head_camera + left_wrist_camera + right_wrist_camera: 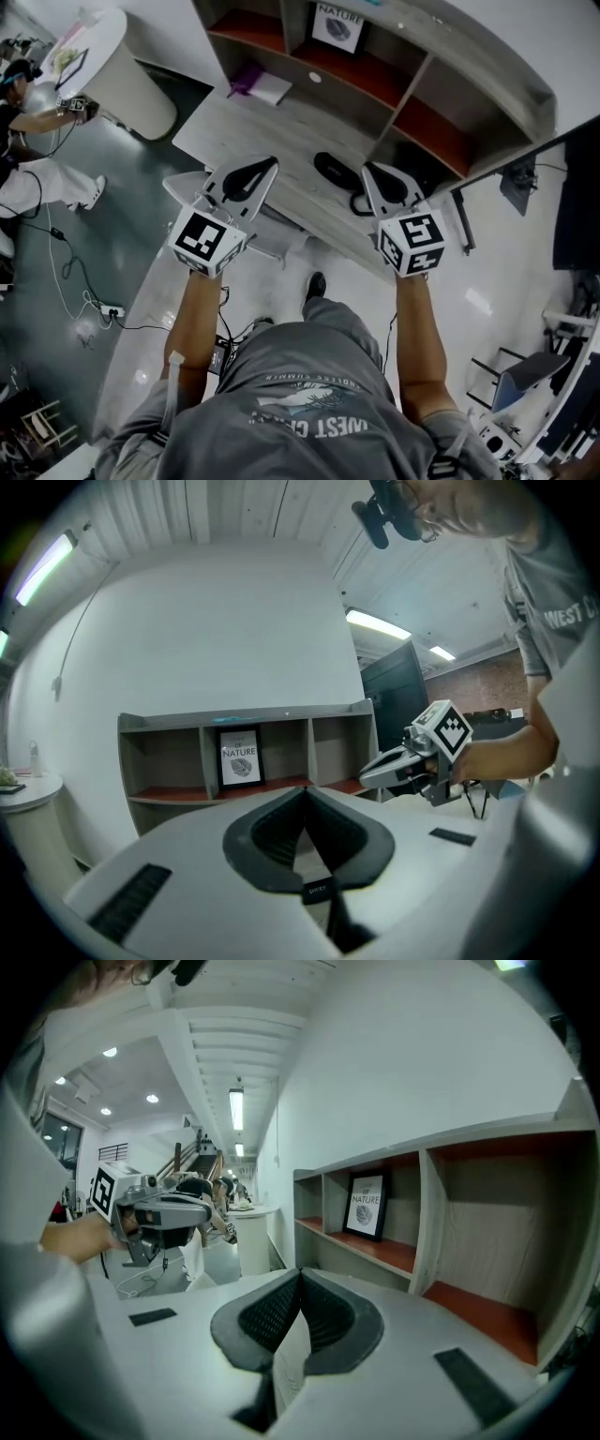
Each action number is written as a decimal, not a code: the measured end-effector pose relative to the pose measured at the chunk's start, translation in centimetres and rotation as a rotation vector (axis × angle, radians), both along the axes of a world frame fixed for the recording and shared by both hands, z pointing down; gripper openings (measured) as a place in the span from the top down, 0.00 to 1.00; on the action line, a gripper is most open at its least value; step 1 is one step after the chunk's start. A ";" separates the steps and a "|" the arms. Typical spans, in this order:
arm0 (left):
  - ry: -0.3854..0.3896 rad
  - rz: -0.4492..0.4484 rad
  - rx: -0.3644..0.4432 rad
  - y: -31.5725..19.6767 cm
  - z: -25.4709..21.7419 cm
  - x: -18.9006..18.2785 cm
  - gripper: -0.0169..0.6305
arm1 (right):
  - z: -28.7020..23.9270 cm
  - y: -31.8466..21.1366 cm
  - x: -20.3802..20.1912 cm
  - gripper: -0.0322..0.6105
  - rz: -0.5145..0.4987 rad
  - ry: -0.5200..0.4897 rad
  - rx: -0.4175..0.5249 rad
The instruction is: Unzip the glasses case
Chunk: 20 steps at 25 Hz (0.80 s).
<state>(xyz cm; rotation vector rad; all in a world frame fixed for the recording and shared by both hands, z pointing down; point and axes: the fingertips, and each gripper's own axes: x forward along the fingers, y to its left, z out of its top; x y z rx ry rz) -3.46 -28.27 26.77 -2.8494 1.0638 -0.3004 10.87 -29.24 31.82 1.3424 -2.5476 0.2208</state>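
This is an open-plan office or lab workspace. A grey wood-grain desk (272, 141) carries a shelf unit (450, 84) of open cubbies with a framed "NATURE" print (337, 26). At the far left stands a round white table (108, 47). A power strip (111, 310) and loose cables (66, 272) lie on the grey floor (131, 216) beside another person (37, 183). Strip lights (236, 1108) run overhead.

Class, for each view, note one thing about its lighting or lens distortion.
Head view: dim, soft light on the pale grey wooden desk. Left gripper view: fisheye bows the grey shelf unit; a ceiling strip light glares. Right gripper view: black vignetted corners.
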 end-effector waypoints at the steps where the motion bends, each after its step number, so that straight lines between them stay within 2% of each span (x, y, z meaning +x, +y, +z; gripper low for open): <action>1: -0.007 -0.003 -0.008 -0.3 0.5 0.2 0.97 | 0.8 -0.5 0.3 0.93 -0.003 0.011 -0.004; 15: -0.058 -0.066 -0.146 -2.9 7.4 0.0 0.97 | 14.0 -6.1 1.6 0.93 -0.064 0.212 -0.085; 20: -0.073 -0.087 -0.164 -3.9 9.2 -0.4 0.97 | 18.2 -8.0 1.0 0.93 -0.120 0.339 -0.046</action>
